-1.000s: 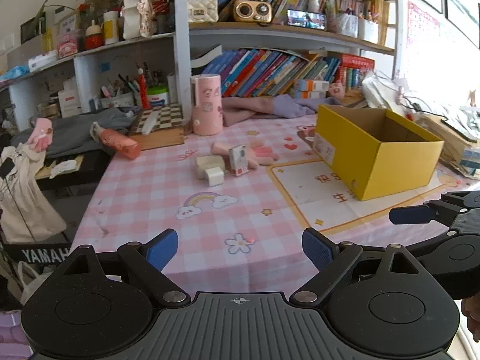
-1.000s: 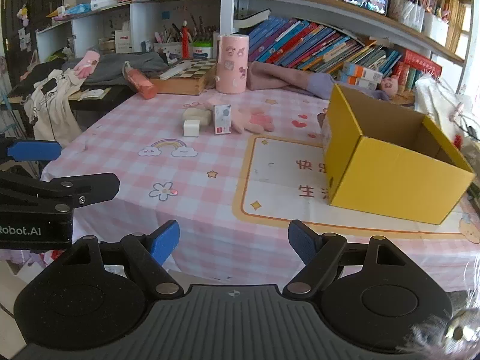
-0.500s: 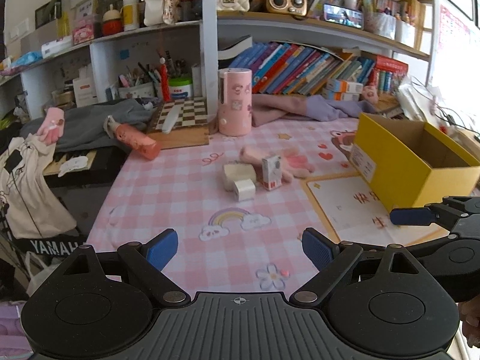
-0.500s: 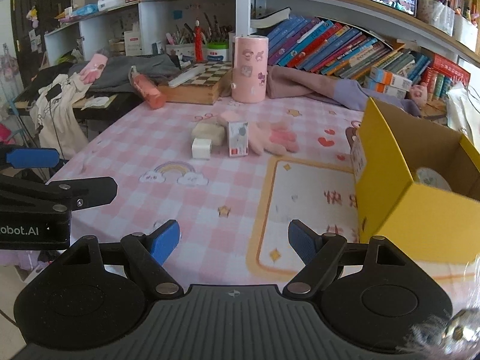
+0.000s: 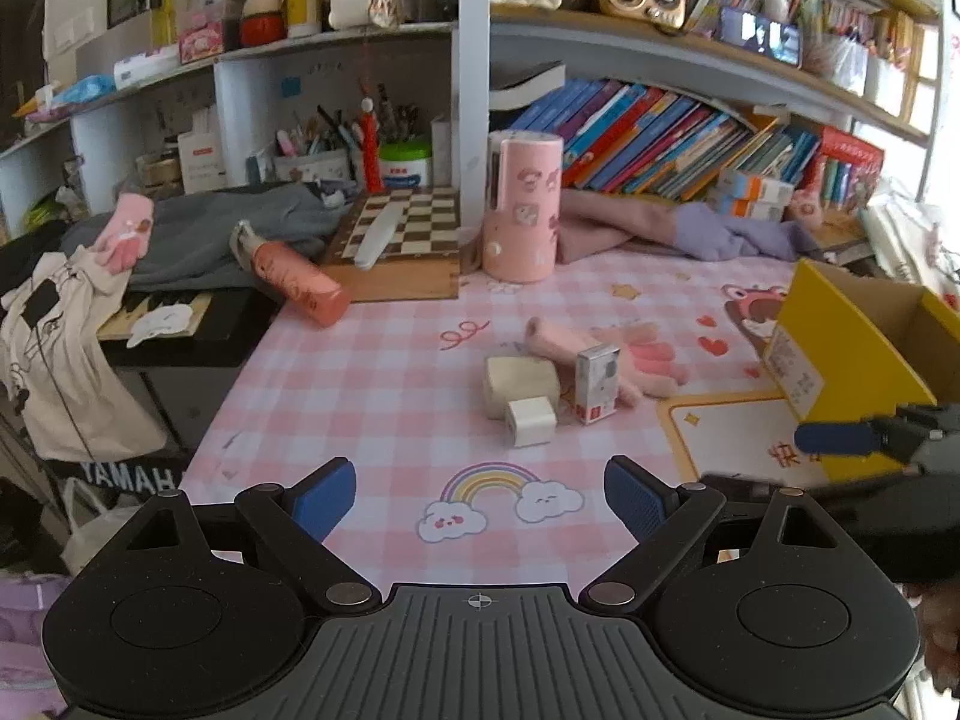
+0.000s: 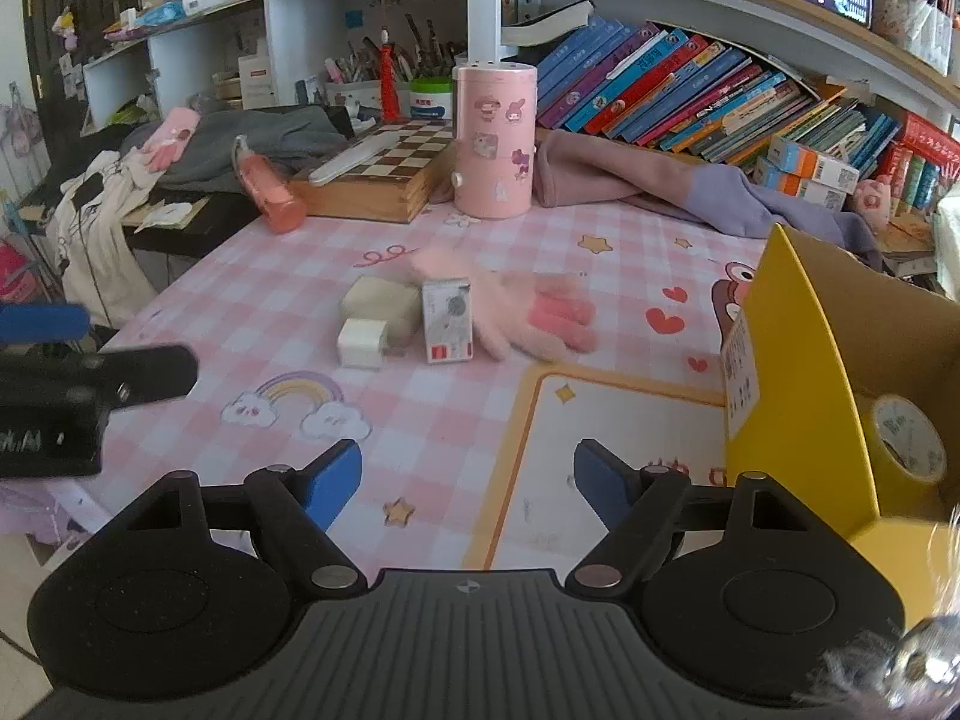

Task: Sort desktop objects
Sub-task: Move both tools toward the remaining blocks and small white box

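Left gripper (image 5: 477, 501): your jaws stand wide apart, nothing between them, above the pink cloth (image 5: 360, 408).
Right gripper (image 6: 468, 483): your jaws are closing, with nothing between them.
Clutter: a cream block (image 6: 381, 306), white cube (image 6: 360, 345), small carton (image 6: 447, 321) and pink glove (image 6: 540, 312) lie bunched mid-table, ahead of both your grippers.
Box (image 6: 798, 396): yellow, open-topped, to your right; a tape roll (image 6: 906, 438) lies inside.
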Tool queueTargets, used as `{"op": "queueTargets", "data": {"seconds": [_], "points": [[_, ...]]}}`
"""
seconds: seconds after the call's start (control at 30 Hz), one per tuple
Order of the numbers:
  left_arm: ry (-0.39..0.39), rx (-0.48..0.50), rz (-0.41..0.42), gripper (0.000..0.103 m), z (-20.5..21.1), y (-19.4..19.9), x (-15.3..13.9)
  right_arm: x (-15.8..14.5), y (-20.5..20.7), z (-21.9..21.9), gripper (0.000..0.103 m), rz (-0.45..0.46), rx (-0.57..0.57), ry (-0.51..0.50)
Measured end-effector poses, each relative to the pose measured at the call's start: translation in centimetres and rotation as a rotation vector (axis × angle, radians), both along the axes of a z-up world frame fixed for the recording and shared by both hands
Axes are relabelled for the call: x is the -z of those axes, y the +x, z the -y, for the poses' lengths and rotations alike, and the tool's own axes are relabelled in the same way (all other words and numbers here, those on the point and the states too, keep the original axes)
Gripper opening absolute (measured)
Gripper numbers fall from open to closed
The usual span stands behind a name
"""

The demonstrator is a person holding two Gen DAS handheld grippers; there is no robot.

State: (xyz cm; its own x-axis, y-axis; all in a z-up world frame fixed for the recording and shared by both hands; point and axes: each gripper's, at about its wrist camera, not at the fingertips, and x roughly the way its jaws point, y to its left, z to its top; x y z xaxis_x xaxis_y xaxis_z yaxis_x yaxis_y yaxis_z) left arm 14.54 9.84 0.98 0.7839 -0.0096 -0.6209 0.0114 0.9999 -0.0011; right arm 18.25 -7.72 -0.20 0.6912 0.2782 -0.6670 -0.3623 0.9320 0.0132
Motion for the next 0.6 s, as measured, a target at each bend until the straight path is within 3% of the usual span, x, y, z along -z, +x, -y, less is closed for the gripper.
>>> {"op": "queueTargets", "data": {"seconds": [0.6], "points": [[0.053,-0.034,-0.07,0.092,1.2,4.0,0.8,0.7,8.9,-0.9,0.075,-0.007,-0.083,0.074]]}}
